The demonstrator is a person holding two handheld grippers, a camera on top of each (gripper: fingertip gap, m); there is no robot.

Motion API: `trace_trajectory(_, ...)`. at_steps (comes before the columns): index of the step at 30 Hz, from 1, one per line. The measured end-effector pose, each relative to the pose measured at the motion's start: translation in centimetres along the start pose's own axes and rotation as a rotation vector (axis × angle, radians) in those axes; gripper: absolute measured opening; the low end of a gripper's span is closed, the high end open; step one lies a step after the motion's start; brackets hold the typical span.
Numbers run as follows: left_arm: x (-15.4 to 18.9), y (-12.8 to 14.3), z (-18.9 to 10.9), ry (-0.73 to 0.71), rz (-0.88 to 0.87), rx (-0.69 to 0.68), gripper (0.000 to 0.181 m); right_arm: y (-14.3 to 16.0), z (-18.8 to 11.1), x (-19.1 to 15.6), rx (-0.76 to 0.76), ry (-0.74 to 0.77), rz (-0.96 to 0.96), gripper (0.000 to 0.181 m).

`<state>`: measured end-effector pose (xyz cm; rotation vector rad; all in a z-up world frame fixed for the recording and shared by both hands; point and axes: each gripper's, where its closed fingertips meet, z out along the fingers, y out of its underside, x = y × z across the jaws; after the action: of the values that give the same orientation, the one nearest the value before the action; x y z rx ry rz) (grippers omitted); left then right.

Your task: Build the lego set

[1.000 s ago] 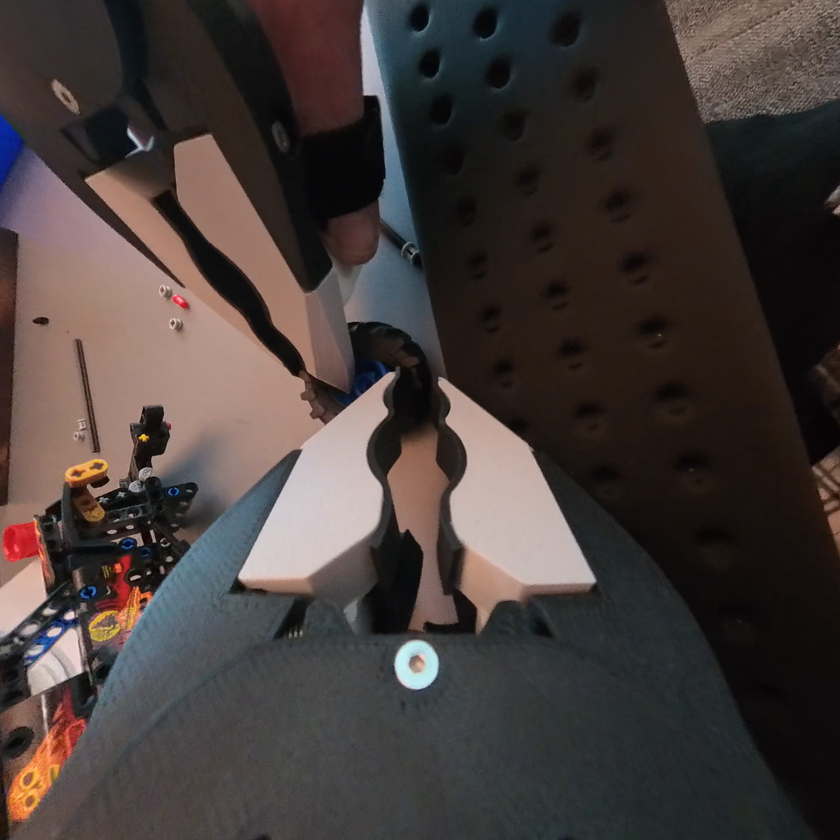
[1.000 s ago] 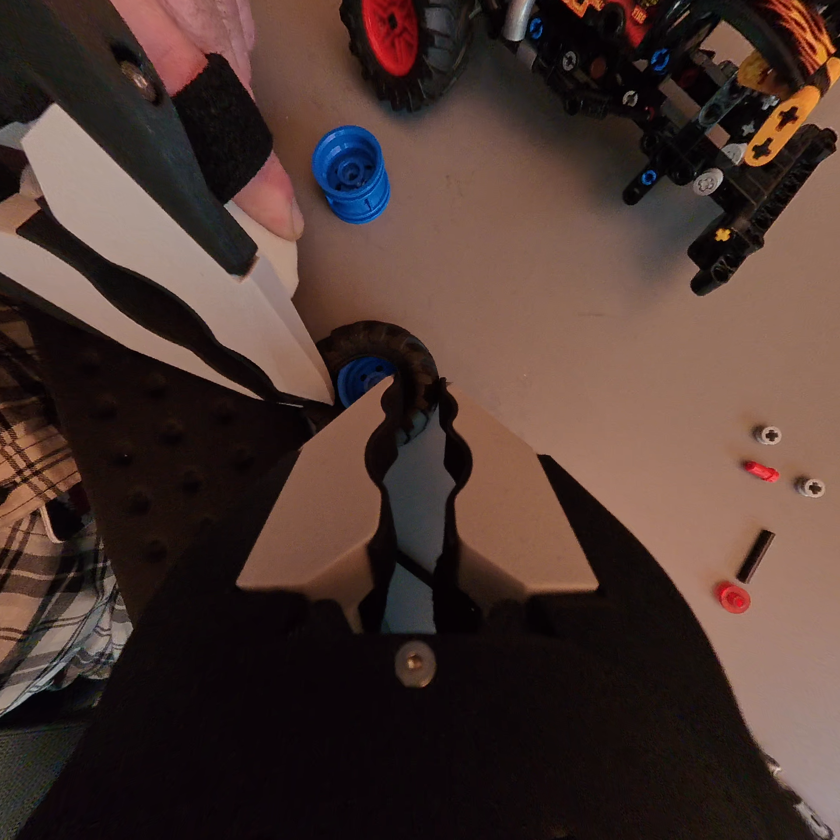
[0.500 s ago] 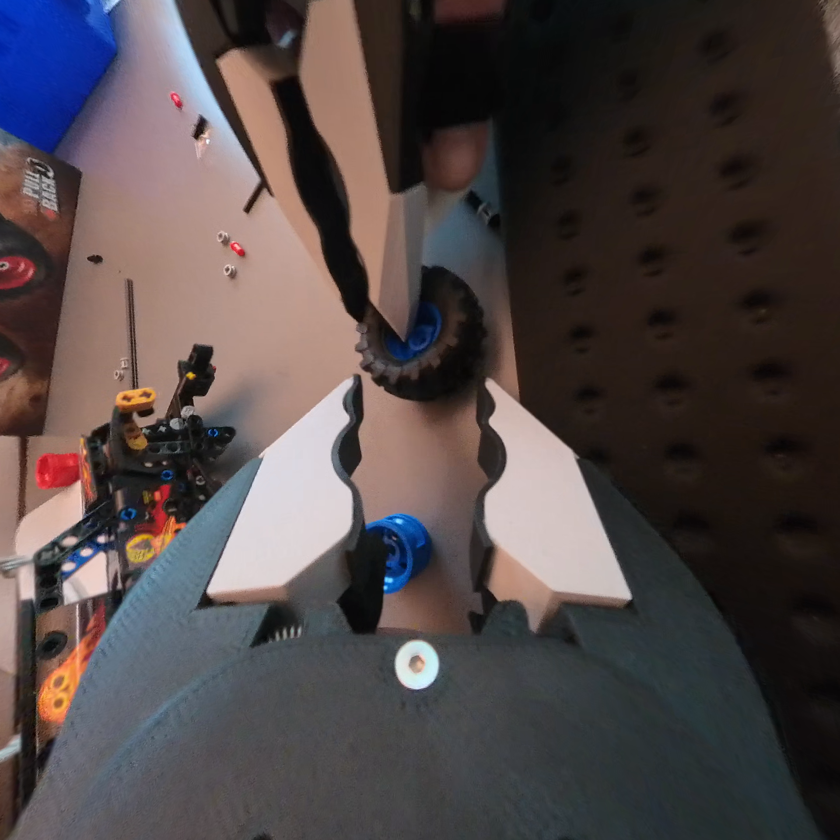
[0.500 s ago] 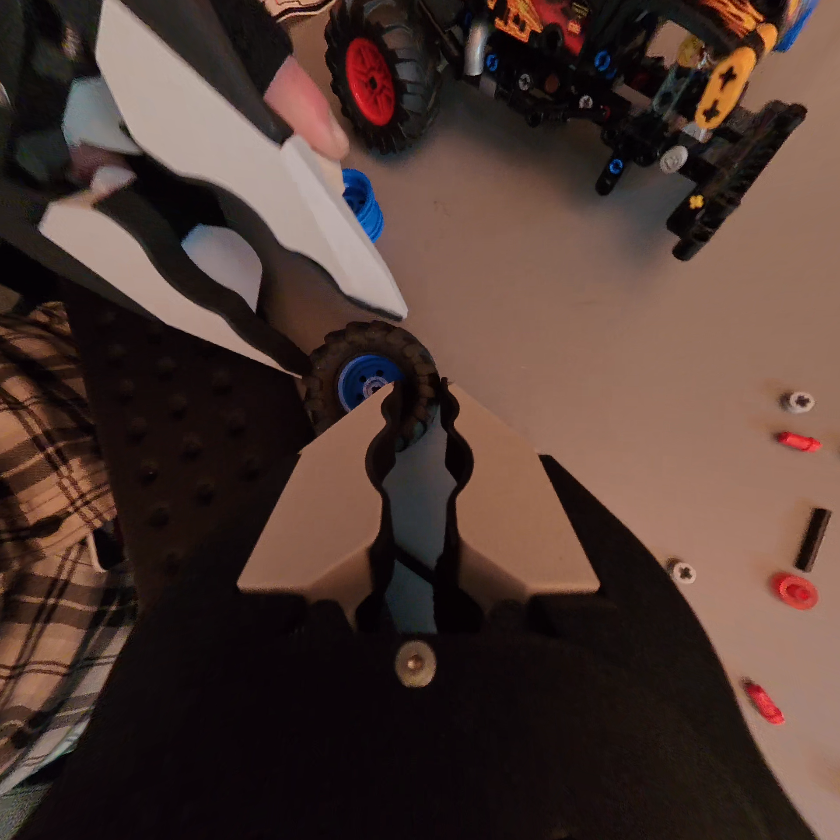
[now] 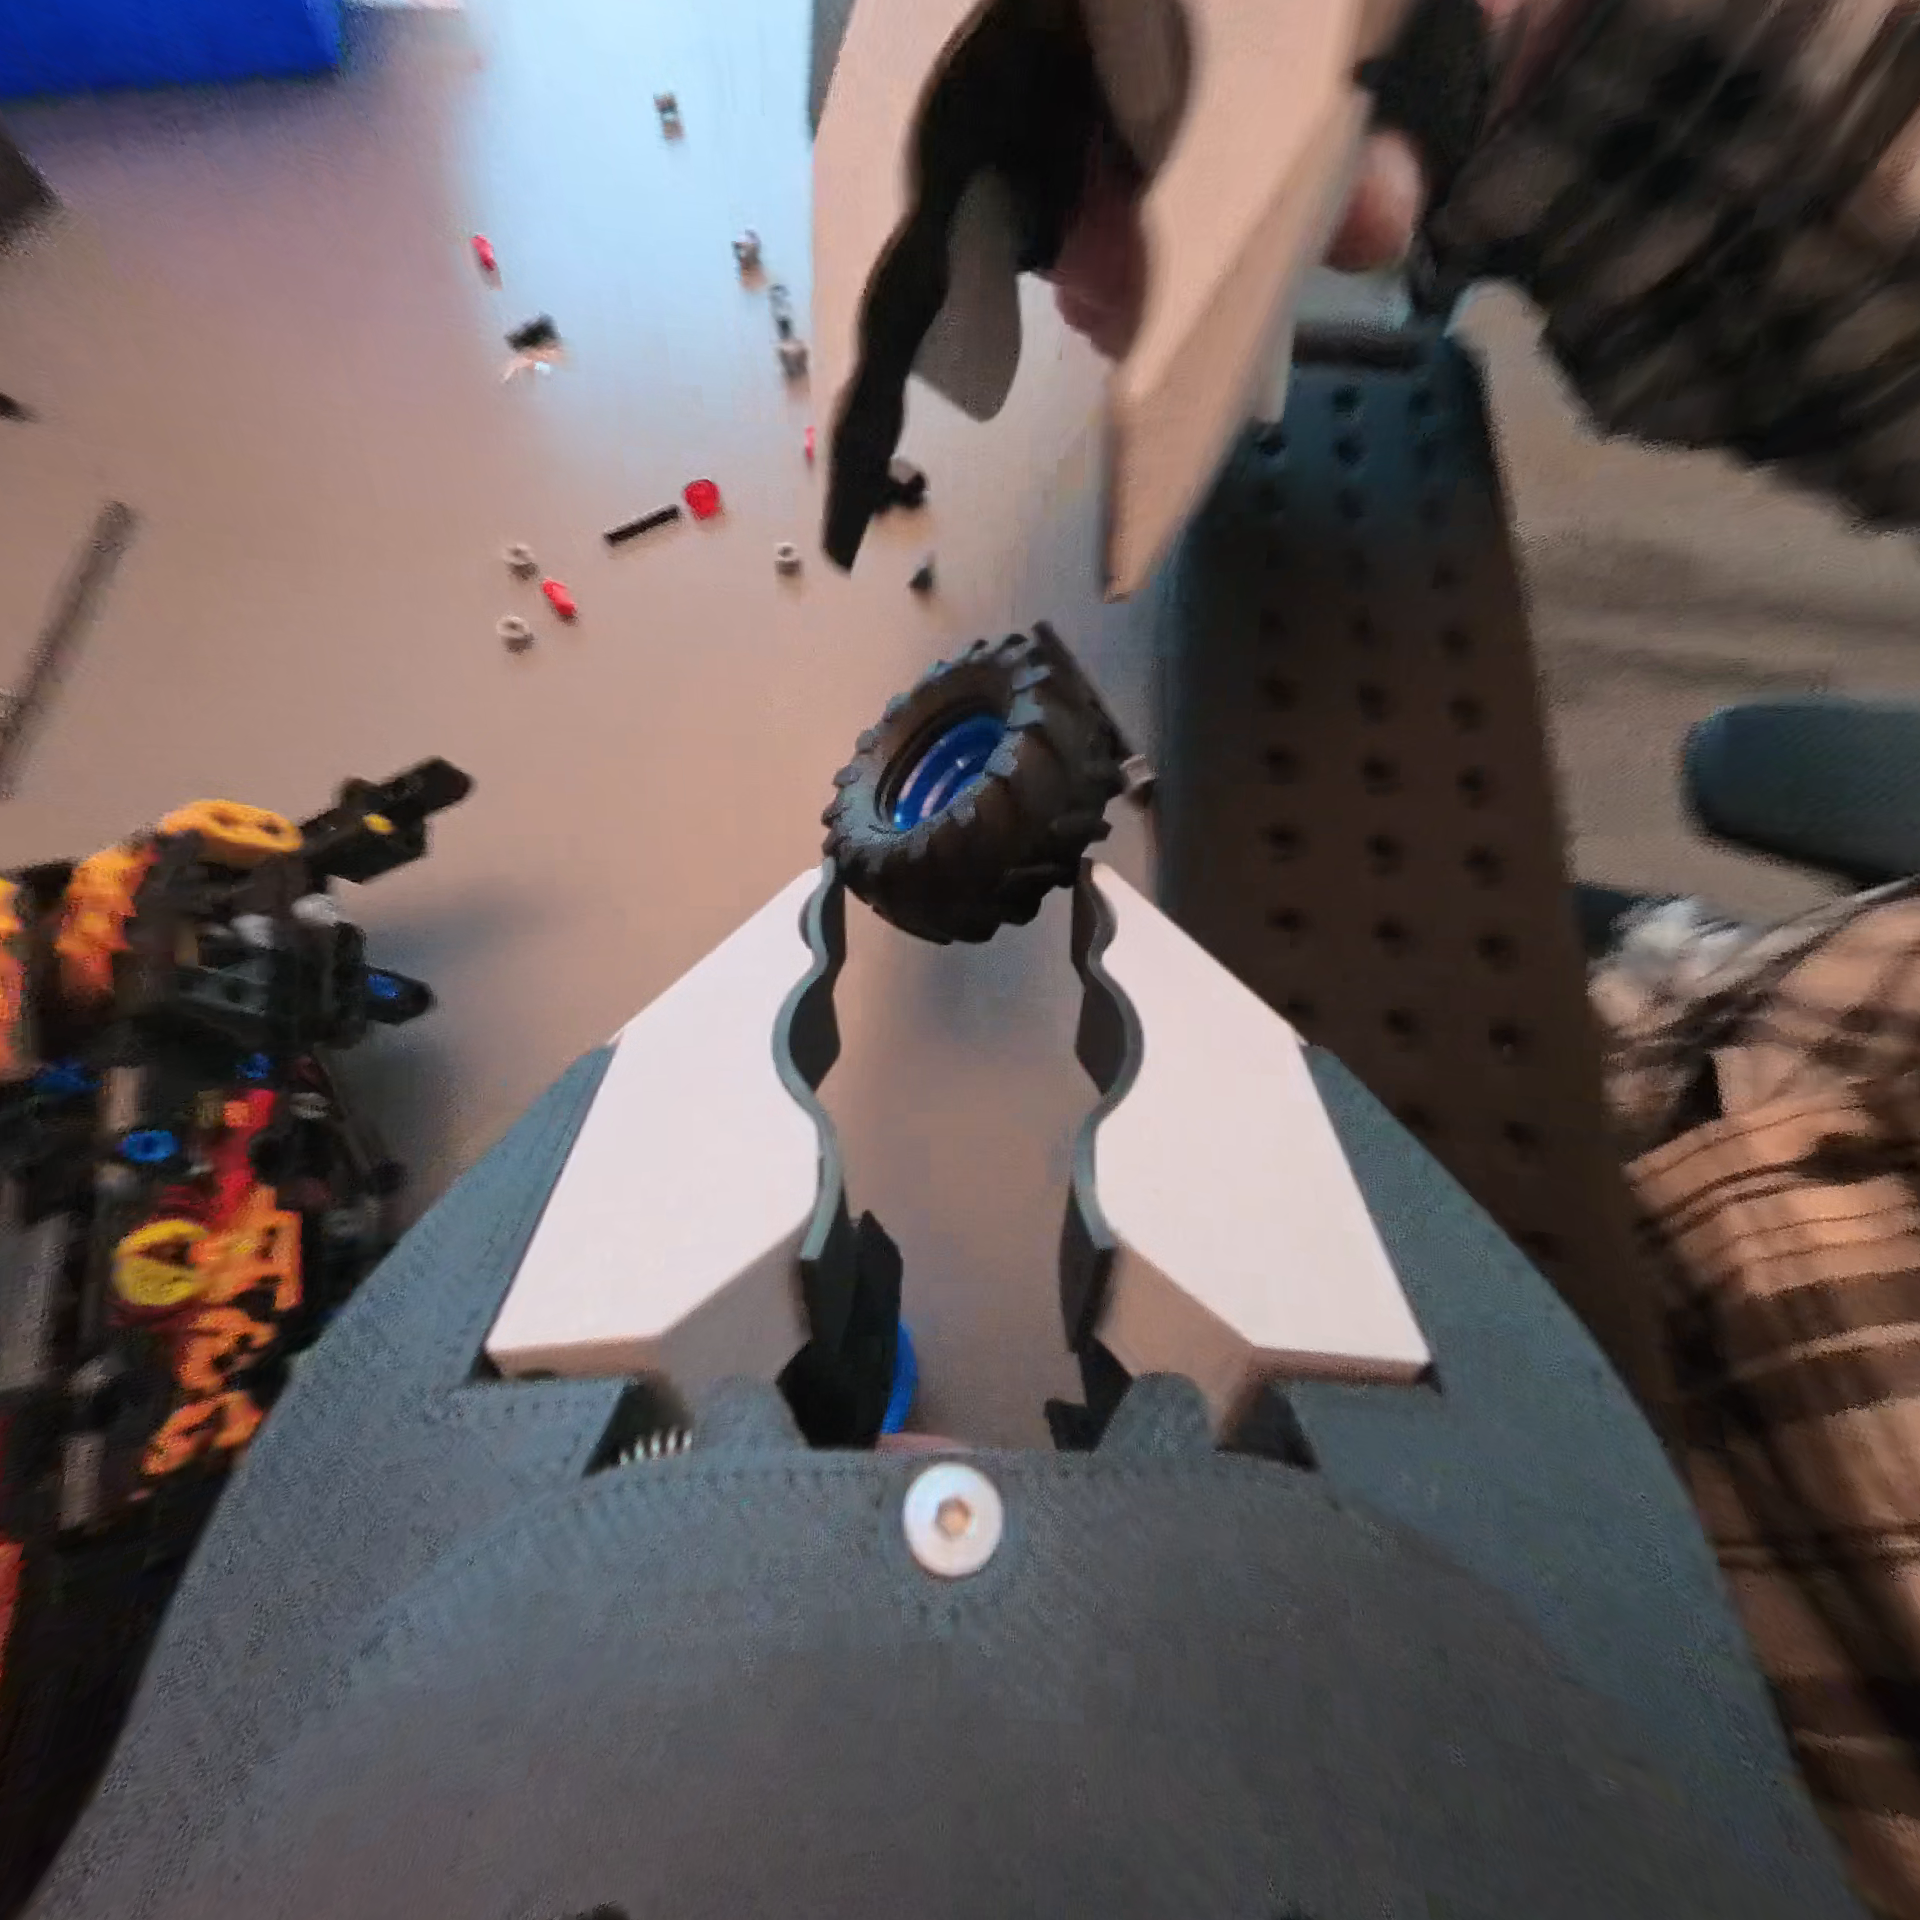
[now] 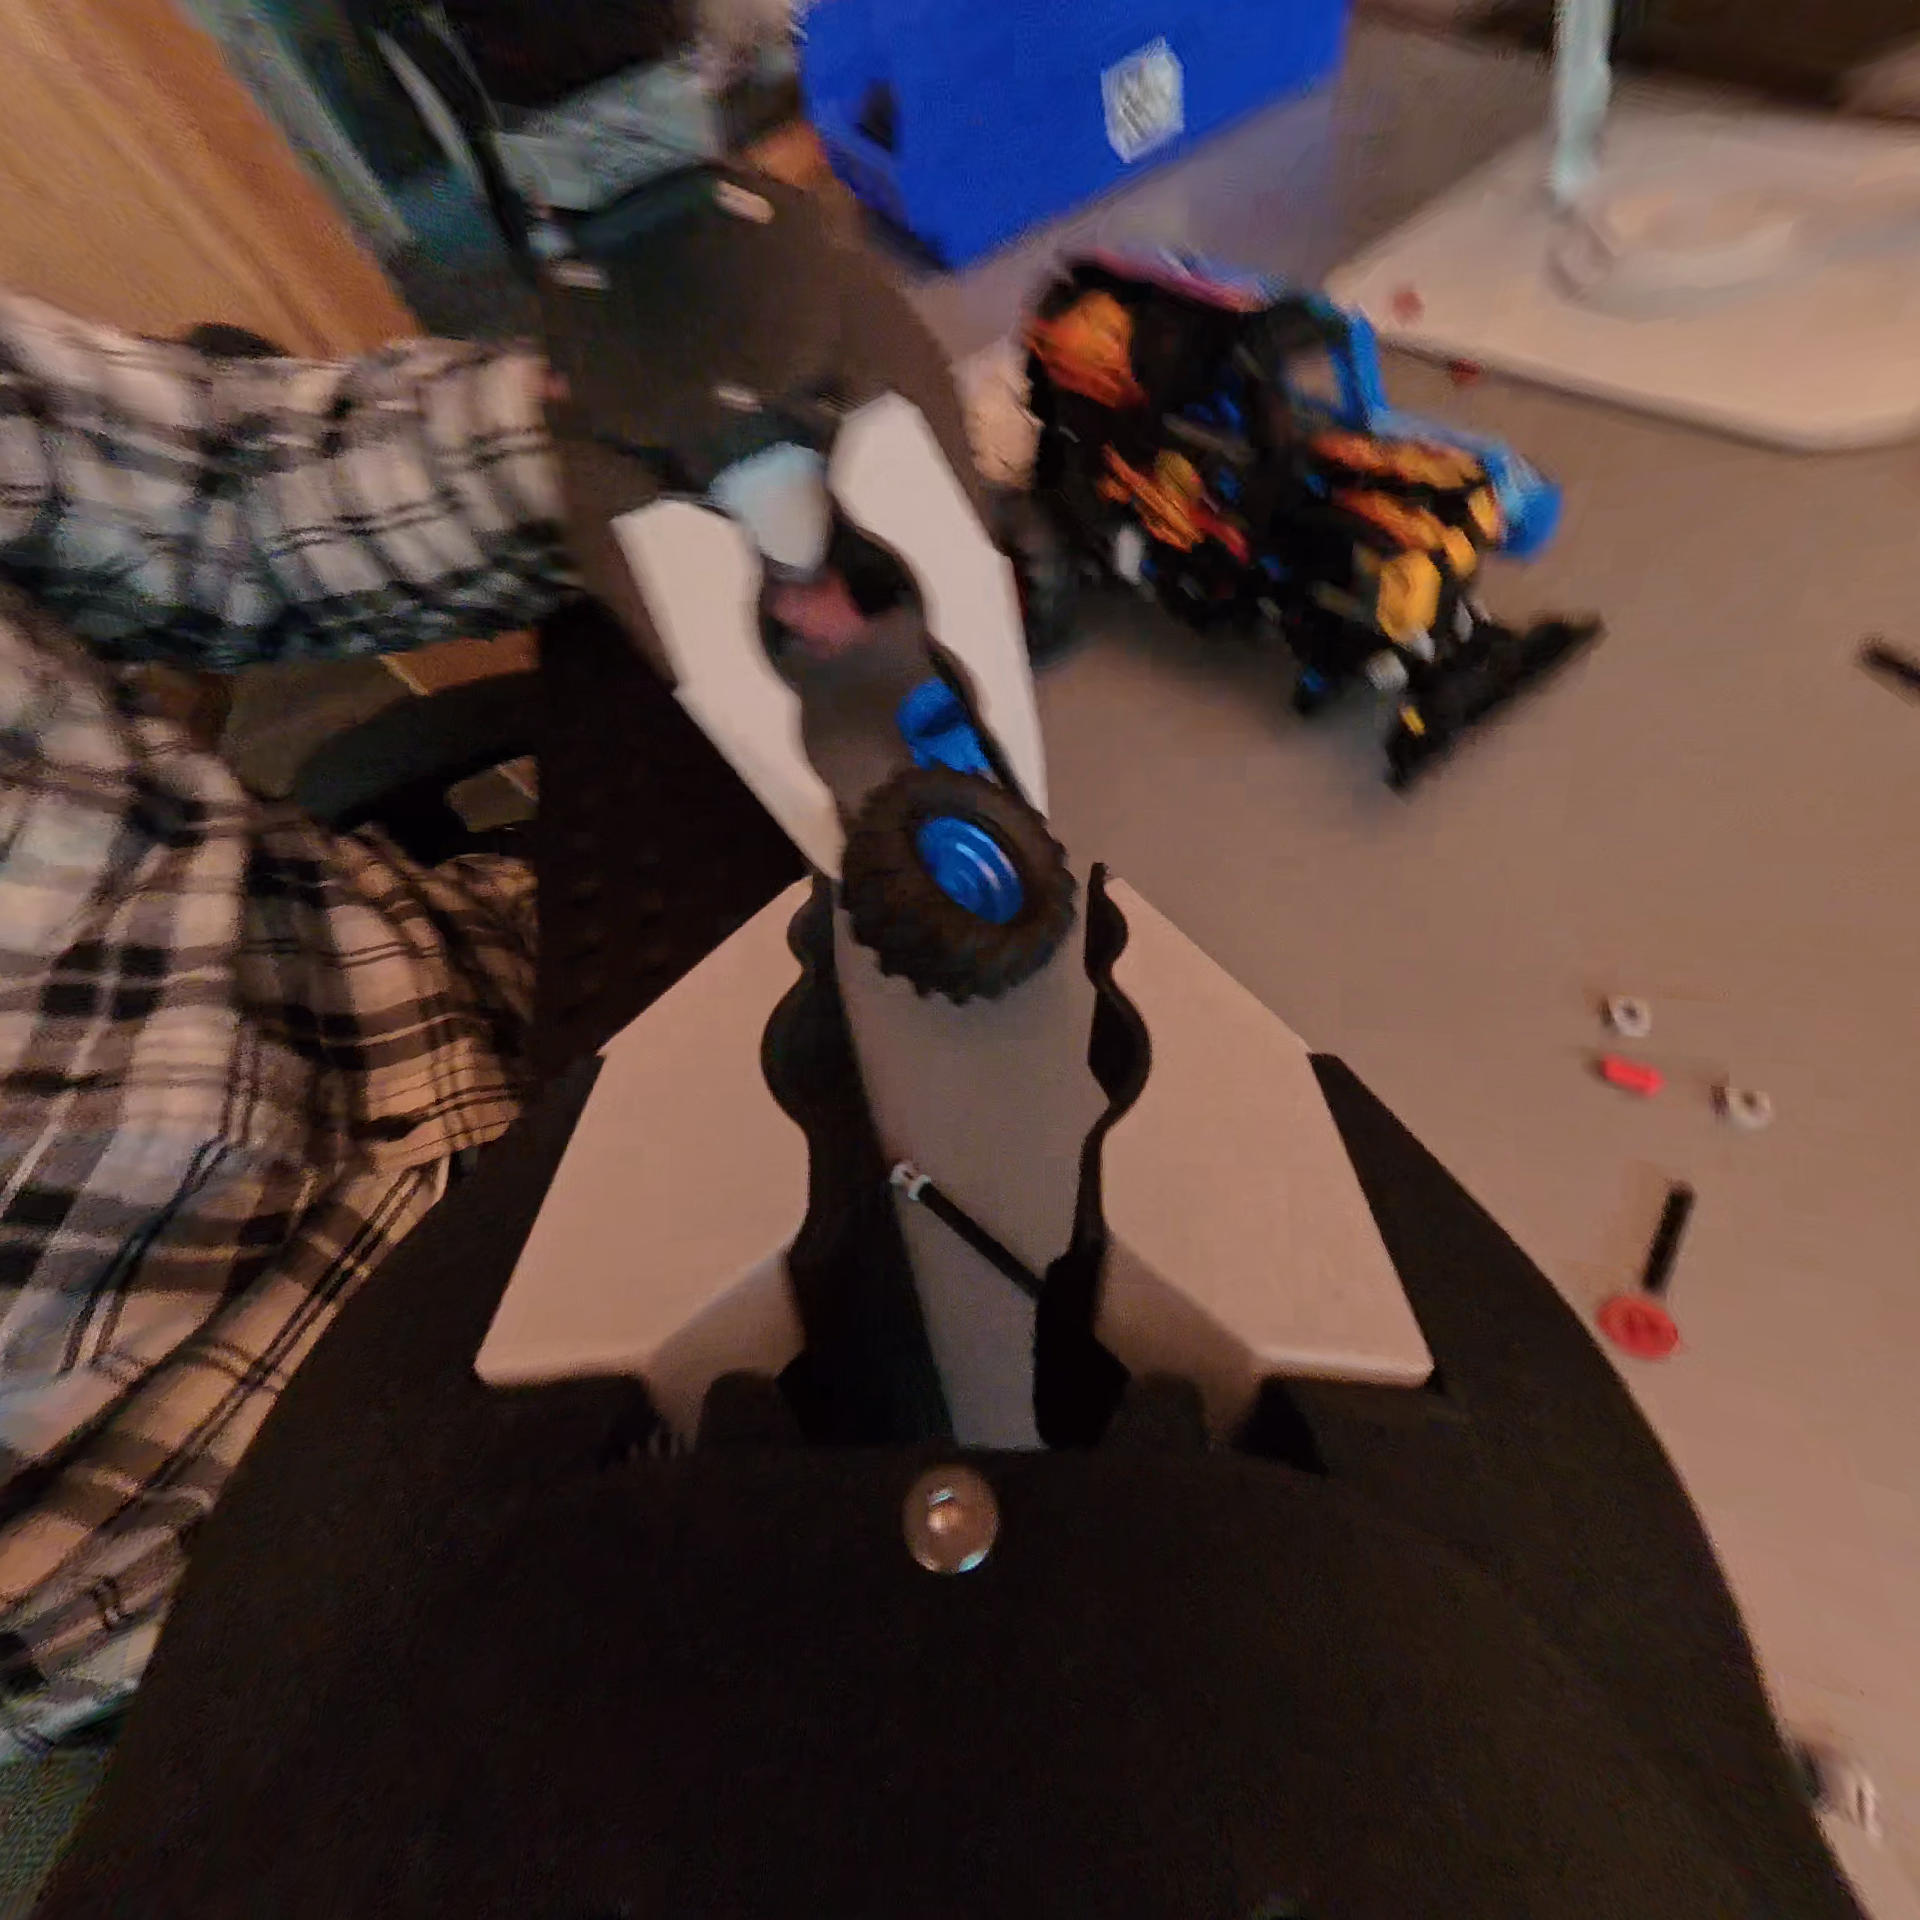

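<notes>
1. Lego truck stands at the far left of the table, its black, orange and blue body apparently largely built. It is blurred, so I cannot tell how many wheels it already carries.
2. Loose parts lie farther in on the table: a red pin, a black axle and a red round piece. I judge that several small steps are left.
3. At the centre, the left gripper has its jaws part-way apart and appears to pinch the wheel at the very tips. The black tyre is already on its blue rim, and the wheel seems lifted just off the table, well apart from the truck. Mounting it looks like the step in hand.
4. A spare blue rim lies behind the wheel, with no tyre on it as far as I can see.
5. Above the wheel, the right gripper hangs with its jaws wide apart and holds nothing.
6. Right of the table stands a dark perforated chair, then plaid clothing.
7. The table is plain, pale and matt. A blue bin sits beyond the truck. The room is dim and warm-lit.
</notes>
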<state>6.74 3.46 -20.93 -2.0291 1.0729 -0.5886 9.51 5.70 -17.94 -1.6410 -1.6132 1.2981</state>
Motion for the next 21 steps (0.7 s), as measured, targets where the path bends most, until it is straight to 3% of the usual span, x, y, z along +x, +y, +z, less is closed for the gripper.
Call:
trace_trajectory(3,-0.1,-0.8,-0.2,0.09,-0.159,0.05,0.043,0.2,0.3,-1.4,-0.025,0.052,-0.182,0.049)
trace_trajectory(4,0.4,-1.1,-0.3,0.159,-0.229,0.062,0.043,0.9,1.0,-1.3,-0.084,0.088,-0.232,0.045)
trace_trajectory(5,0.8,-1.5,-0.3,0.22,-0.294,0.079,0.043,1.4,1.5,-1.5,-0.124,0.098,-0.269,0.027)
trace_trajectory(6,0.7,-1.5,-0.2,0.24,-0.333,0.087,0.043,1.6,1.7,-1.6,-0.141,0.097,-0.265,0.027)
trace_trajectory(11,1.0,-0.8,-0.4,0.196,-0.237,0.081,0.05,2.6,1.6,-3.0,-0.167,-0.183,0.094,0.026)
trace_trajectory(15,0.9,0.9,1.0,0.144,-0.158,-0.011,0.022,4.1,2.4,-1.4,-0.285,-0.215,0.208,0.026)
trace_trajectory(18,0.3,1.4,1.4,0.168,-0.221,-0.021,0.02,3.9,2.9,-0.3,-0.288,-0.224,0.27,0.028)
trace_trajectory(21,-0.5,1.9,1.9,0.153,-0.224,-0.062,0.021,4.0,2.9,2.6,-0.296,-0.08,0.246,0.032)
